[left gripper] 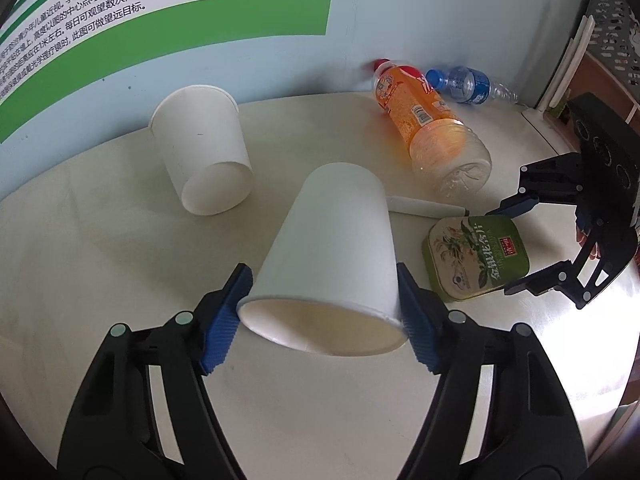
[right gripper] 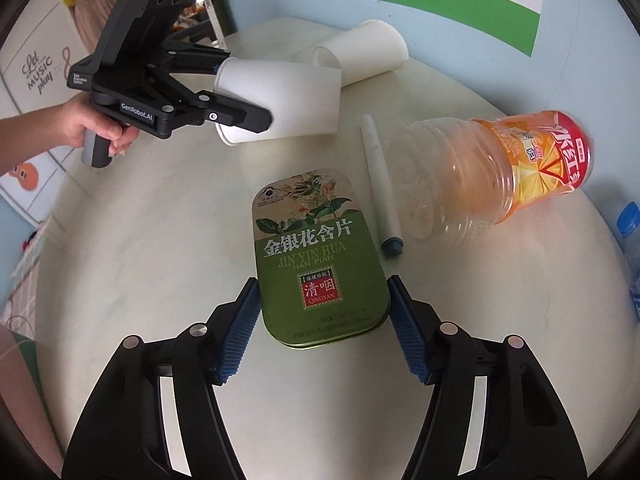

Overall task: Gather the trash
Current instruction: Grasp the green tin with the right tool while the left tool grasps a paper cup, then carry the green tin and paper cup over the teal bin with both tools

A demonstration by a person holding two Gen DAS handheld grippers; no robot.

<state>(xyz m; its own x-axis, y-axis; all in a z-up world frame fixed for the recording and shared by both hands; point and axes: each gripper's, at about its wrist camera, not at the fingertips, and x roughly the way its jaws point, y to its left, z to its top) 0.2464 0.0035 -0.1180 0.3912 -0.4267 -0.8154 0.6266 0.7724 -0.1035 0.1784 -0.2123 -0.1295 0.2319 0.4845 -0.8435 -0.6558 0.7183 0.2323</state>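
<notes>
Left gripper [left gripper: 322, 312] clamped paper cup [left gripper: 332, 256] | right gripper [right gripper: 322, 328] open astride lozenge tin [right gripper: 316, 256] | risk: squeeze crushing cup, tin slipping

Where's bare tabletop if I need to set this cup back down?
Bare table lies left of the held paper cup, below the second paper cup. It is crowded to the right: green tin, white marker, orange bottle, water bottle.

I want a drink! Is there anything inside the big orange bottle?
The orange bottle lies on its side on the table. Its clear part looks nearly empty; the label hides the rest.
</notes>
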